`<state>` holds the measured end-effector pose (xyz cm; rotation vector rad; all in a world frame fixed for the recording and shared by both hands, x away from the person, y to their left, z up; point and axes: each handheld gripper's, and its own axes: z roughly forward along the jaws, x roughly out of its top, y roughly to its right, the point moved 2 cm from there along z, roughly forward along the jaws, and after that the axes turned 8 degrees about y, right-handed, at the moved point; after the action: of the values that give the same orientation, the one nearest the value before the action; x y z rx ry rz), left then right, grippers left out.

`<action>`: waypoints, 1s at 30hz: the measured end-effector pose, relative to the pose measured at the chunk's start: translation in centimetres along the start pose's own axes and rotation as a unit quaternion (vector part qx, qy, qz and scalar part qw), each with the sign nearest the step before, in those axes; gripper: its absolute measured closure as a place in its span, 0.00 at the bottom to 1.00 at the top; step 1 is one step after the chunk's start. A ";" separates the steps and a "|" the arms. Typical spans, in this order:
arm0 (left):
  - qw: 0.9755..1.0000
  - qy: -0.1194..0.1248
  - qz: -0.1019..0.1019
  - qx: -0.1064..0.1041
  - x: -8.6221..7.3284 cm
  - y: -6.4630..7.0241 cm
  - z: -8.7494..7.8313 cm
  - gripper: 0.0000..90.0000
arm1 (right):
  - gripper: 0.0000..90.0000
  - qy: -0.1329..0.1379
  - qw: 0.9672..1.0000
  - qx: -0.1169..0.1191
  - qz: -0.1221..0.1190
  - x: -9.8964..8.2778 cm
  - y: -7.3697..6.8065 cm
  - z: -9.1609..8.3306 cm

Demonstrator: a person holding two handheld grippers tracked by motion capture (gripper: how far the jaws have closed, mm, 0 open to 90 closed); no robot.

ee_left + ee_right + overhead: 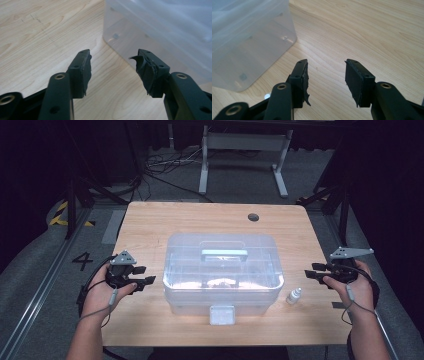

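The storage box (pixel 223 272) sits at the middle of the wooden table (pixel 150 225), between the two claws and touched by neither. It is a rounded-cornered rectangular bin of translucent, frosted plastic, smooth-walled, with a lid on top. Its long axis runs across the table from the left gripper (pixel 145 281) towards the right gripper (pixel 314 274); the bar handle (pixel 224 254) on the lid lies along the same line. A pale rectangular latch (pixel 222 314) on the front wall faces the person's edge of the table. Pale contents show dimly through the wall; what they are cannot be told.

Left gripper (pixel 113 72): jaws apart, nothing between them — bare wood grain shows in the gap. The box's corner stands ahead of it and off towards its right-hand jaw, near but clear. That jaw's rubber pad (pixel 146 72) is torn and curling at the edge.

Right gripper (pixel 327 82): jaws apart, nothing between them. The box's rounded corner (pixel 249 45) lies ahead, off its left-hand jaw. The pads (pixel 353 80) are ribbed black rubber with frayed lower edges.

A small white dropper bottle (pixel 294 295) — cap pointing away from the person — stands on the table between the box and the right gripper, just beside the box's front right corner.
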<state>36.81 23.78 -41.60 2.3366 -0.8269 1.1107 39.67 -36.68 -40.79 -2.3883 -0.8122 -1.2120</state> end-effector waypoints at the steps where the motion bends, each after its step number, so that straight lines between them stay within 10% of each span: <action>1: 1.000 0.002 0.005 0.001 0.1 0.1 -0.1 0.53 | 0.59 0.000 1.000 0.003 0.000 0.0 -0.1 0.0; 30: 0.999 0.047 0.011 -0.025 2.1 1.9 -2.3 0.60 | 0.61 0.018 0.998 0.045 -0.033 1.4 -2.4 -0.1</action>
<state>35.34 23.01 -38.33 2.2209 -0.8387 1.1858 38.80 -34.39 -39.45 -2.2781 -0.9211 -1.2137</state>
